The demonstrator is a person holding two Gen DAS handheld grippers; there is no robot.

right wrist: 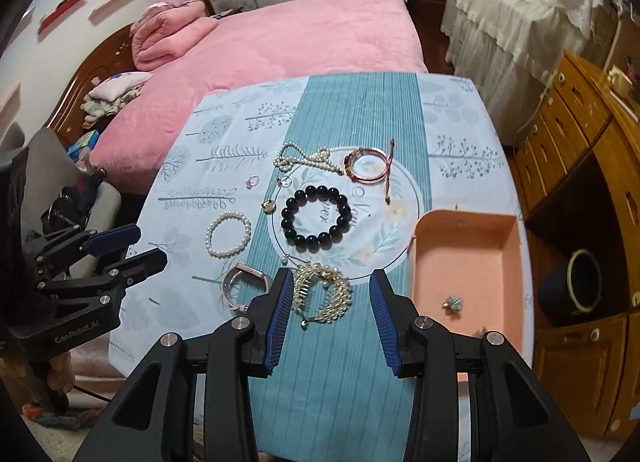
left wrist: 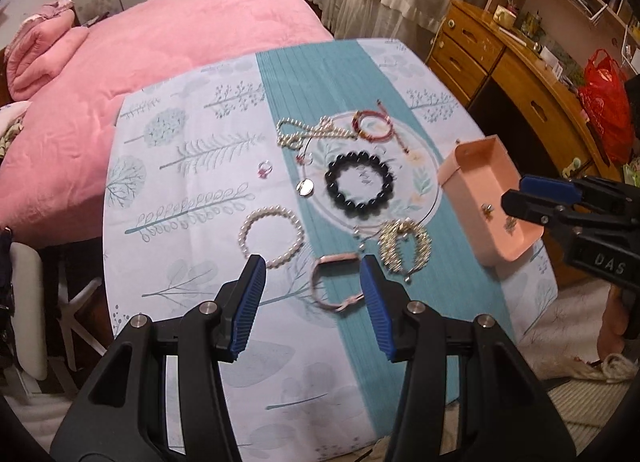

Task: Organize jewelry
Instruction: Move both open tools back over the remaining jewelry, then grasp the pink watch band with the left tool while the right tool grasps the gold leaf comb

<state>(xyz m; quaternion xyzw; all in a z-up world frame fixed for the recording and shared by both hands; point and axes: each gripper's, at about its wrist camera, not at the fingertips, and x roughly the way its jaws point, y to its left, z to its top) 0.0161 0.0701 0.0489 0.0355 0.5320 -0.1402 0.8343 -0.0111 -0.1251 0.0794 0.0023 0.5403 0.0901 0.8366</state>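
Mid-sort, between picks; left tongs [left wrist: 312, 286] apart and empty above the pink bangle [left wrist: 334, 282], right tongs [right wrist: 332, 302] apart and empty over the gold bracelet [right wrist: 322, 294]; most jewelry spread mid-counter [right wrist: 340, 382], small pieces already in the peach box [right wrist: 468, 262] at the right edge. Next, probably: lowering onto one bracelet, closing, carrying right to the box. Open room at the near end; box close to the counter's right rim.

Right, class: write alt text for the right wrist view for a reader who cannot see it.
The right gripper hangs open and empty above a gold bracelet on a patterned tablecloth. A black bead bracelet lies beyond, with a pink box on the right.
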